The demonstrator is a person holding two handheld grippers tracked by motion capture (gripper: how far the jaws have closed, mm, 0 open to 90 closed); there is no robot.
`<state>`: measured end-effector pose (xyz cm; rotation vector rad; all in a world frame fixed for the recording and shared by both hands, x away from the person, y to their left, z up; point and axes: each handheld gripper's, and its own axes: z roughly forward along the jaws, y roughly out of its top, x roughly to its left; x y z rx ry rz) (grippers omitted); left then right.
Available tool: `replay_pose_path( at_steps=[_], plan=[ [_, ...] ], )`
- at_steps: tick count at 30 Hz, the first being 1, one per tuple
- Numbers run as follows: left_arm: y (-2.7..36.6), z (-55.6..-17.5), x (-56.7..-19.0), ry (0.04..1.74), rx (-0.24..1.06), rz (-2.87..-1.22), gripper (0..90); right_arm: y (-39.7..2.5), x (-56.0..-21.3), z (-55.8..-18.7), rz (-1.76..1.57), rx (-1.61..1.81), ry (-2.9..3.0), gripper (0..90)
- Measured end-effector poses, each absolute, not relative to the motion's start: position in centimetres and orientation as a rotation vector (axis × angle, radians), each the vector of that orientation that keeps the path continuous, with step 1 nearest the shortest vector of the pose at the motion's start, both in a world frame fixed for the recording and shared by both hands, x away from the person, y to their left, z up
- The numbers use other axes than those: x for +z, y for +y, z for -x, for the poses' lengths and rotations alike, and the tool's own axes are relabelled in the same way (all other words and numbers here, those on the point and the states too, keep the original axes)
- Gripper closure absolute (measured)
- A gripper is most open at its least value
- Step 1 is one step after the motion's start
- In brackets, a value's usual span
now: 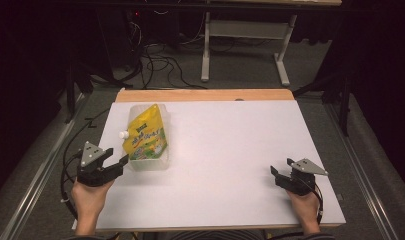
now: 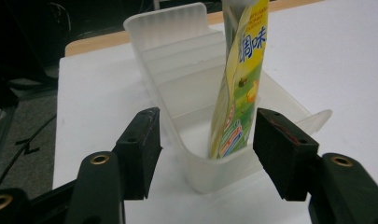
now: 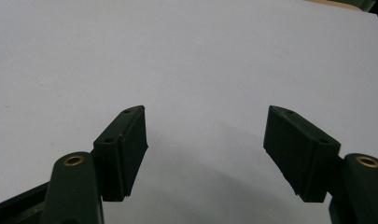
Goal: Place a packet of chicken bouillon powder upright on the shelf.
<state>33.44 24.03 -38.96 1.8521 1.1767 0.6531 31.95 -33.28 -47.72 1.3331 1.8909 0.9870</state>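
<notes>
A yellow refill pouch (image 1: pixel 145 134) with a white cap lies in a clear plastic tray (image 1: pixel 149 164) on the left side of the white table (image 1: pixel 225 150). In the left gripper view the pouch (image 2: pixel 240 79) stands on edge inside the tray (image 2: pixel 177 70). My left gripper (image 1: pixel 116 159) is open just left of the tray's near end; its jaws straddle that end (image 2: pixel 207 149) without touching it. My right gripper (image 1: pixel 281 167) is open near the right front of the table, with bare tabletop between its jaws (image 3: pixel 205 140).
A wooden strip (image 1: pixel 205 95) runs along the table's far edge. Beyond it stand a white desk frame (image 1: pixel 245 30) and cables on the floor. A metal rail (image 1: pixel 35 170) runs along the left. Open tabletop lies between the two grippers.
</notes>
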Motion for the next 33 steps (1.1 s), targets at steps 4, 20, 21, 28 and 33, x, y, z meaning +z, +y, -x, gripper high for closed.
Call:
replay_pose_path(
  at_steps=[4, 20, 21, 28, 33],
  plan=[
    [24.1, -32.4, -39.4, 1.173, 0.641, -1.842, 41.4, -33.3, -47.7, -32.0, -1.329, 0.986, 1.892, 30.7],
    [21.2, -30.8, -40.1, 1.082, 0.591, -1.867, 40.9, -33.3, -47.7, -32.0, -1.333, 0.985, 1.892, 30.7],
    [20.9, -30.7, -40.1, 1.076, 0.588, -1.876, 40.9, -33.3, -47.7, -32.0, -1.334, 0.985, 1.893, 30.7],
    [19.3, -30.6, -40.4, 1.031, 0.558, -1.895, 40.9, -33.3, -47.7, -32.0, -1.326, 0.987, 1.891, 30.7],
    [18.2, -30.7, -40.7, 1.005, 0.534, -1.902, 40.8, -33.3, -47.7, -31.9, -1.329, 0.987, 1.89, 30.7]
  ],
)
